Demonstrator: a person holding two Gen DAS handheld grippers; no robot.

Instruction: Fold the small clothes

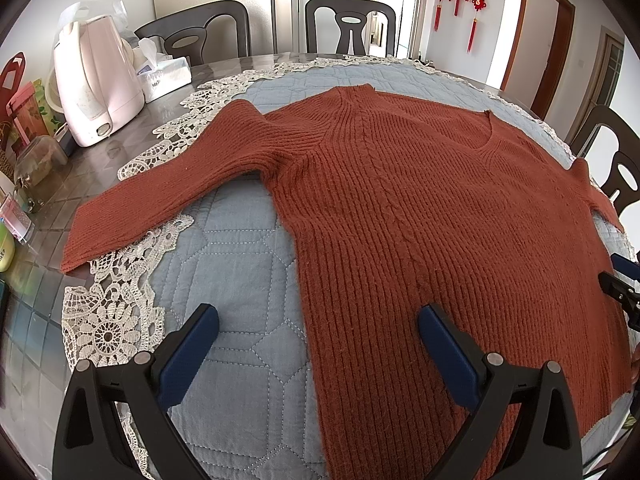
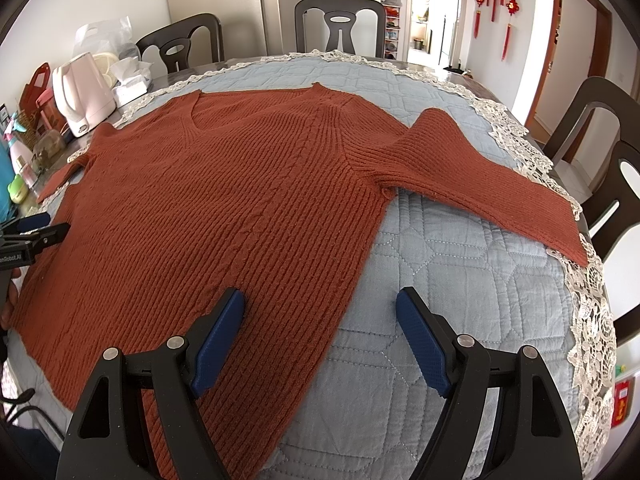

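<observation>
The left gripper (image 1: 318, 324) is wide open and holds nothing. Its 2 blue fingers (image 1: 188, 354) hover low over the near left side edge of the sweater (image 1: 420, 200). 1 finger is over the sweater and the other is over the blue quilted mat (image 1: 240, 248). The right gripper (image 2: 320, 306) is wide open too, and it also holds nothing. It hovers over the near right side edge of the sweater (image 2: 224, 200) in the same way, with 1 finger over the knit and 1 over the mat (image 2: 440, 248).

The sweater is rust red and ribbed. It lies flat on the mat, spread out, with the V neck at the far side and the bottom hem close to the grippers. Both sleeves stick out to the sides. The left sleeve (image 1: 160, 196) reaches over the lace edge (image 1: 116, 320) of the mat onto the table (image 1: 48, 232). The right sleeve (image 2: 500, 184) reaches out to the lace on the other side.

The knit looks thick, soft and floppy. It will likely sag and stretch if it is lifted by 1 spot. It does not look slippery, and it should not break. It is probably light enough to lift with ease. A good place to grab may be the side edges near the hem, or the sleeve ends, pinching just the sweater and not the mat under it.

A pink kettle (image 1: 96, 80) and a tissue box (image 1: 164, 76) sit far off at the left.
</observation>
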